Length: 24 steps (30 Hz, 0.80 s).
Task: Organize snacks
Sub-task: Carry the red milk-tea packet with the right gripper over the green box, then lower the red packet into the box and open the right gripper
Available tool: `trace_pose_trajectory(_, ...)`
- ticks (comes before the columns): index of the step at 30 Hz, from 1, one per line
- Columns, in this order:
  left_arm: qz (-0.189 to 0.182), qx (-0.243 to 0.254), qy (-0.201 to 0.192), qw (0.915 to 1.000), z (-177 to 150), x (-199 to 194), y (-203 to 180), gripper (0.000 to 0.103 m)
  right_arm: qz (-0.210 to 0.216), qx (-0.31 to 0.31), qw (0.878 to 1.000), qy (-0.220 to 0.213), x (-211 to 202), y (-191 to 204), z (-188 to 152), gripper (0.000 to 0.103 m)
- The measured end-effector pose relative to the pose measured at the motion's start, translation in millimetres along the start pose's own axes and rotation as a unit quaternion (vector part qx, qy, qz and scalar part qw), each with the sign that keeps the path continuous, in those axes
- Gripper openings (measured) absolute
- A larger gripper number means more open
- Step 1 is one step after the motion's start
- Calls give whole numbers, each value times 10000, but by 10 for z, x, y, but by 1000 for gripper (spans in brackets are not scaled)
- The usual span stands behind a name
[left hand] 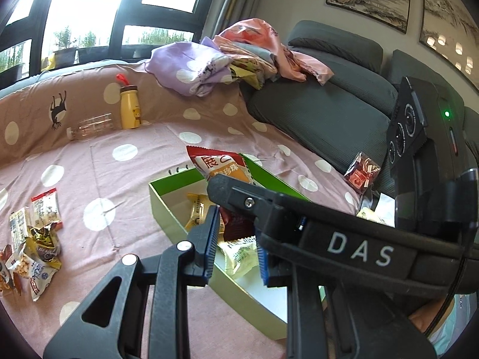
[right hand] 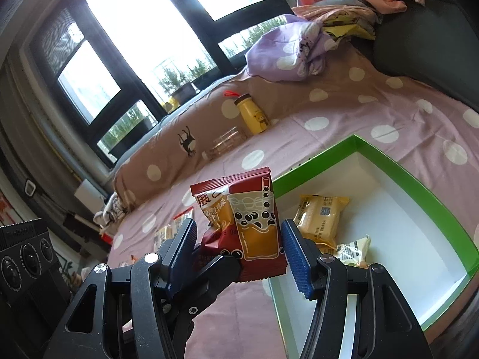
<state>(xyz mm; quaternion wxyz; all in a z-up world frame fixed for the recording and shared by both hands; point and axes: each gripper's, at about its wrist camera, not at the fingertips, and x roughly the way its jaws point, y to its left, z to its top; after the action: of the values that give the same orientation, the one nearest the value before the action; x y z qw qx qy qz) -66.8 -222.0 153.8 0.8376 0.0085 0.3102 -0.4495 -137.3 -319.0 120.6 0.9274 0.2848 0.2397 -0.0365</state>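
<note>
Gripping: right tool (right hand: 239,249) clamps red bubble-tea snack packet (right hand: 254,224)
Left tool (left hand: 235,242): spread wide above green box (left hand: 167,209)

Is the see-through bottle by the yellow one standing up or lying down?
Lying down. The clear bottle rests on its side on the spotted sheet, cap pointing left, while the yellow bottle beside it stands upright.

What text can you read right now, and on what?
"DAS": white letters on the black right gripper body crossing the left wrist view.
"展": large character on the red bubble-tea snack packet; its smaller print is unreadable.
Yellow packet and pale packet in the green box: print too small.
</note>
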Motion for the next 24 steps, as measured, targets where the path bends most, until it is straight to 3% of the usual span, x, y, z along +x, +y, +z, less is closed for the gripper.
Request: trace_pose_trajectory(24,-333,62,681,9971,22,533,-207,21,-330,724,9964,302,100,-594,23,61)
